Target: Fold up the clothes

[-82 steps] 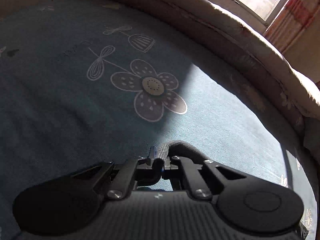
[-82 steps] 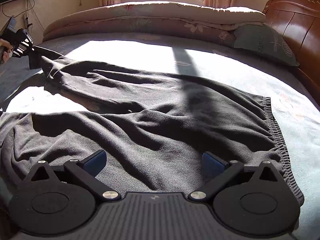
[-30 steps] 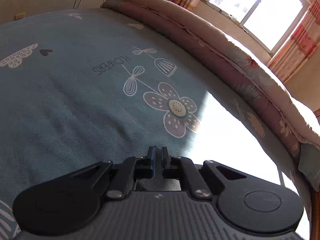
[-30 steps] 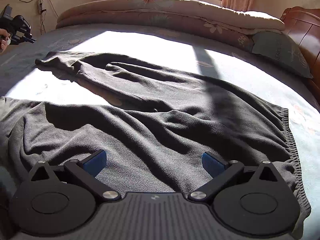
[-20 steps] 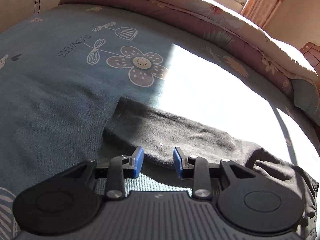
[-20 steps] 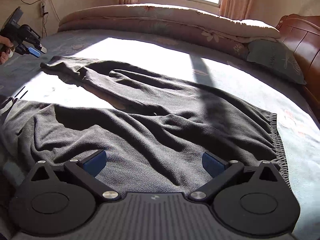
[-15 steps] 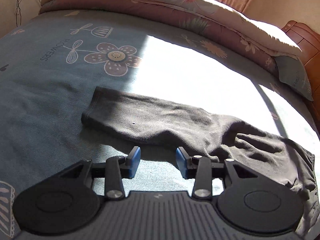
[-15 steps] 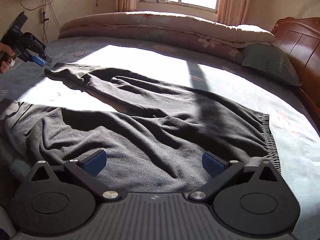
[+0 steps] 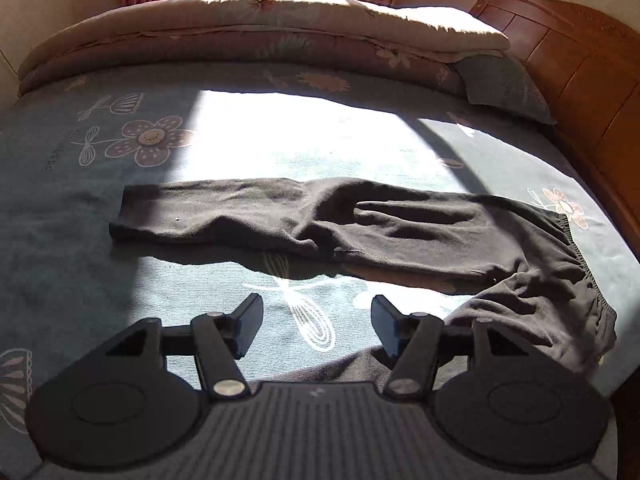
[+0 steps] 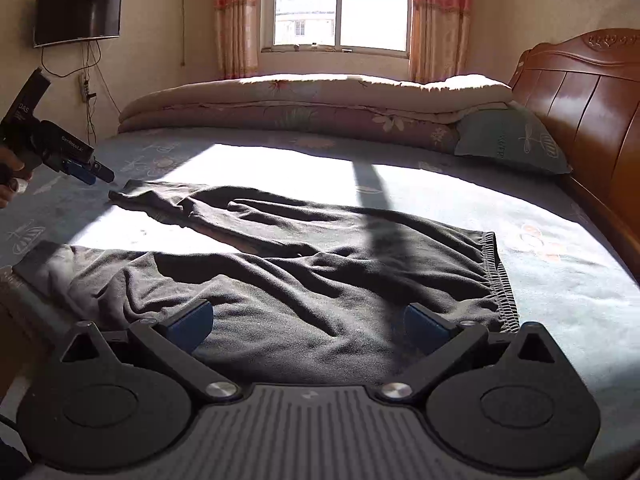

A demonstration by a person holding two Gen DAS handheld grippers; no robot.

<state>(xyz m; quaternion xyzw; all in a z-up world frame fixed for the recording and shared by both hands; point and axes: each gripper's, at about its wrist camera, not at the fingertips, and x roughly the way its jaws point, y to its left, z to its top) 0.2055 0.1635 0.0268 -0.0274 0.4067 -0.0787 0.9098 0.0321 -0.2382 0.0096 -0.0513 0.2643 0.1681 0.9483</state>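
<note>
Left wrist view: left gripper (image 9: 316, 326) opening, nothing between jaws, above bedsheet (image 9: 60, 272); dark trousers (image 9: 360, 224) mid-frame. Right gripper (image 10: 308, 326) wide open, empty, over trousers.

L tool (image 9: 316, 326) opening, empty; dark trousers (image 9: 360, 228) flat on bedsheet (image 9: 60, 264).

Both cameras look down along their own fingers at the dark trousers (image 9: 360, 232) spread on the bed (image 9: 320, 140). The left wrist view hangs near the trouser legs, facing the rolled quilt (image 9: 260, 32). The right wrist view sits low over the trousers' waistband (image 10: 500, 280), facing the window (image 10: 340, 4). Both share trousers, quilt and headboard (image 10: 580, 92).
</note>
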